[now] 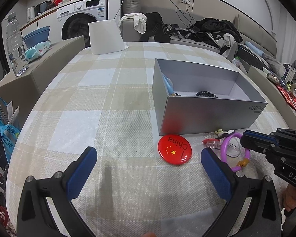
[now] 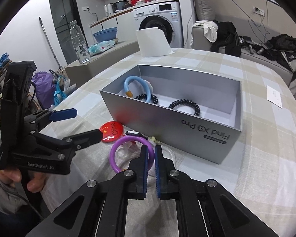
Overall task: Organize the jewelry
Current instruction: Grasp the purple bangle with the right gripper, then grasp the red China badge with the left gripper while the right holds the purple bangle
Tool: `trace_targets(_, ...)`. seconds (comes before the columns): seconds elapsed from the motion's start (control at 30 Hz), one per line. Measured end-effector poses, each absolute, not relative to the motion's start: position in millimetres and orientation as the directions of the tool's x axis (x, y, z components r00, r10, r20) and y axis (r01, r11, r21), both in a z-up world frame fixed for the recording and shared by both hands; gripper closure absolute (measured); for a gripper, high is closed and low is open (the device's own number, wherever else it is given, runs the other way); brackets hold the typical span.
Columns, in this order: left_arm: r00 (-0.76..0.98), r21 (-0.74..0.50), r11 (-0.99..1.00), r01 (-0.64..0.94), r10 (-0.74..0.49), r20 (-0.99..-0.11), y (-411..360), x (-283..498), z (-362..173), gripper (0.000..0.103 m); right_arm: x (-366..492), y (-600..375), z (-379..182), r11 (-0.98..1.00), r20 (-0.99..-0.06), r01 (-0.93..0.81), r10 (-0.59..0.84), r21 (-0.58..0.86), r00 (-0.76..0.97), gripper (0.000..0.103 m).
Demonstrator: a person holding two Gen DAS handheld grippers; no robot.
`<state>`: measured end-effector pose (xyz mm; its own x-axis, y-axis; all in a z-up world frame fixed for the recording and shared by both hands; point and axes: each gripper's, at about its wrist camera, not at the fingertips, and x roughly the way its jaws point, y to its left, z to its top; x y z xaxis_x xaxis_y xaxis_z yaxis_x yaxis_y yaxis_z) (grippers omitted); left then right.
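Purple bangle [image 2: 132, 152]: a smooth, glossy open ring with an orange-capped end, lying flat on the checked tablecloth [image 2: 266, 158] and running between the jaws of the right gripper [image 2: 151, 154]. Those 2 blue-padded jaws are drawn nearly together, with the far side of the ring's arc passing between their tips; the pads appear to pinch it. Under and around the ring lie clear plastic pieces, hard to make out. Just beyond the tips sit a small black-and-white trinket [image 2: 135, 133] and a pale green one [image 2: 153, 139], both too small to name.

Farther ahead stands the grey open box [image 2: 167, 126], printed "Find X9 Pro". Inside it are a light blue bangle [image 2: 142, 86] with an orange cap, propped upright, and 2 black spiral hair ties [image 2: 185, 106].

To the left of the right jaws lies a round red badge [image 2: 111, 129] with yellow stars and the word "China". The left gripper [image 1: 148, 165], held in a hand [image 2: 29, 179], has its jaws spread wide with nothing but cloth between them; the badge lies just ahead of its right pad, and the purple ring just outside that pad.

At the table's far edge stands a white paper roll [image 2: 153, 43].
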<state>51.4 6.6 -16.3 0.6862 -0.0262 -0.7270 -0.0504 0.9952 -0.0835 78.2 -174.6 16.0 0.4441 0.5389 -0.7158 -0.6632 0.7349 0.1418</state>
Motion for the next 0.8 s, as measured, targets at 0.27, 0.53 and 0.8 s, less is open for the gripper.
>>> trace_targets(0.27, 0.686, -0.084, 0.995, -0.050, -0.027, -0.727, 6.7, 51.0, -16.0, 0.001, 82.7, -181.0, 9.1, 0.748, -0.744, -0.648, 0.515, 0.146, 0.427, 0.094)
trace_targets(0.53, 0.683, -0.085, 0.995, -0.047, -0.030, -0.729, 5.8, 51.2, -16.0, 0.001, 85.3, -174.9, 5.7, 0.747, -0.752, -0.648, 0.508, 0.144, 0.419, 0.083)
trace_targets(0.8, 0.677, -0.085, 0.995, -0.046, -0.032, -0.736, 4.7, 52.0, -17.1, 0.001, 81.8, -173.9, 7.1, 0.739, -0.742, -0.661, 0.516, 0.132, 0.428, 0.094)
